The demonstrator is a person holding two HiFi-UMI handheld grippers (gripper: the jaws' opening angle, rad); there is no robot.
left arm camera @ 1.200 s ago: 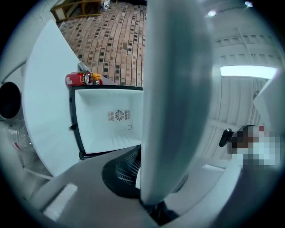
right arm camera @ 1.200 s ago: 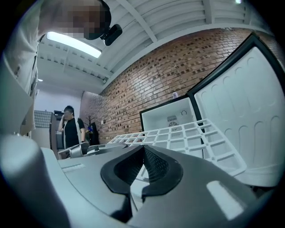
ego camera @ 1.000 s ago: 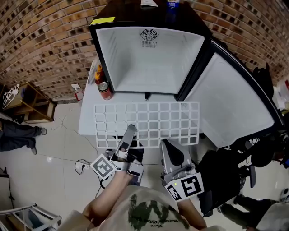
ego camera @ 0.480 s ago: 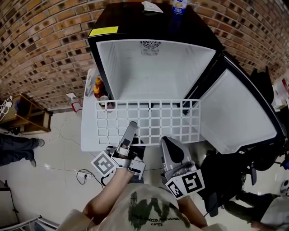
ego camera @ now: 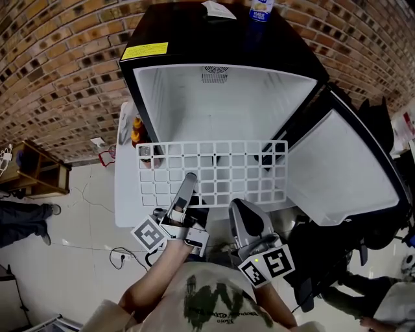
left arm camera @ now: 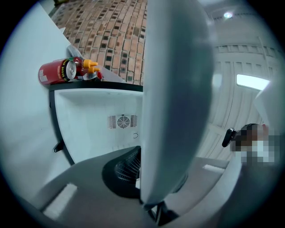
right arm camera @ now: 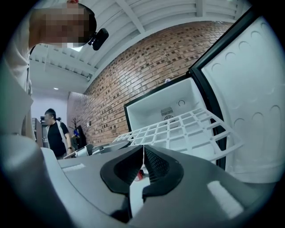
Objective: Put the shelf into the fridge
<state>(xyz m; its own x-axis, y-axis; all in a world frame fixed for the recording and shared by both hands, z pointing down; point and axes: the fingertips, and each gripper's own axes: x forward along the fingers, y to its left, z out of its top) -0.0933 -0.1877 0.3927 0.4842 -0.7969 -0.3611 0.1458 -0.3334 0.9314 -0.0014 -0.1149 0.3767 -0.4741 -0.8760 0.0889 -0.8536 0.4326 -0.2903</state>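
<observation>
A white grid shelf [ego camera: 214, 172] is held level in front of the open fridge [ego camera: 214, 104], its far edge across the lower part of the opening. My left gripper [ego camera: 189, 179] is shut on the shelf's near edge left of centre. In the left gripper view the shelf [left arm camera: 176, 89] is a broad white blur standing between the jaws of that gripper [left arm camera: 151, 171]. My right gripper [ego camera: 237, 204] meets the near edge further right. In the right gripper view its jaws [right arm camera: 143, 153] are starting to open, with a thin white strip between them, and the shelf [right arm camera: 178, 129] runs toward the fridge [right arm camera: 164, 104].
The fridge door [ego camera: 343, 162] hangs open to the right. A red can [left arm camera: 55, 71] and a sauce bottle [left arm camera: 89, 67] stand on the white table [ego camera: 126, 188] left of the fridge. A bottle [ego camera: 259, 10] sits on the fridge top. A person [right arm camera: 55, 133] stands far off.
The shelf has moved forward from above the table to the fridge opening, both grippers travelling with it. The red can now shows through the shelf's left corner.
</observation>
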